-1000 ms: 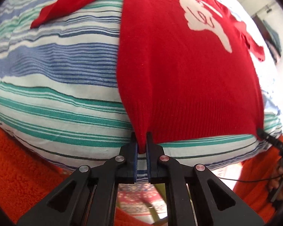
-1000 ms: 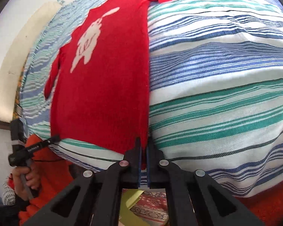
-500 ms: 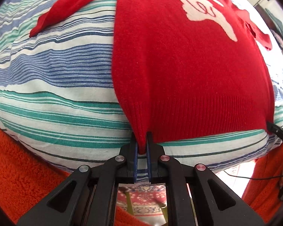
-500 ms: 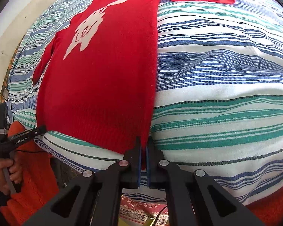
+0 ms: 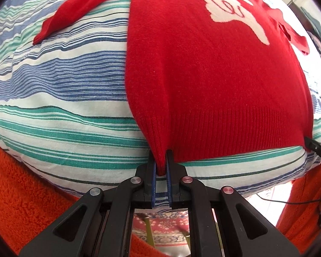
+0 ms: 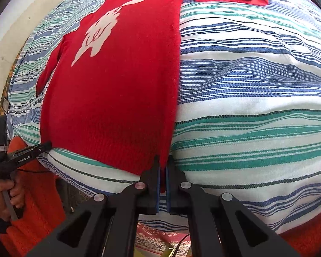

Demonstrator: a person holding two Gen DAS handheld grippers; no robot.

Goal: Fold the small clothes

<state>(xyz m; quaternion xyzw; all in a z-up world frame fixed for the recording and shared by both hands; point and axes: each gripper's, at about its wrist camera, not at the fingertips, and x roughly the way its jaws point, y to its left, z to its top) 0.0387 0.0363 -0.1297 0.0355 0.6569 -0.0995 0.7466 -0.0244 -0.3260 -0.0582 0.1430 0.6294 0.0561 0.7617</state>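
Red sweater [image 5: 214, 75] hem pinched by both tongs [image 5: 161, 167] [image 6: 163, 171]; hand [image 6: 4, 194] only rightward

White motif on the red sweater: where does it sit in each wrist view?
Left wrist: white motif upper right, on the sweater.
Right wrist: motif upper left.
Shared landmark: the sweater's ribbed hem, one corner pinched in each tool, left tool and right tool.

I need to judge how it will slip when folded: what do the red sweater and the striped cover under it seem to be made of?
The red sweater looks like a soft, fuzzy knit, maybe wool or acrylic: a ribbed hem and matte nap show. The striped cover looks like woven cotton with a visible twill grain, matte. Both claws pinch the hem corners.
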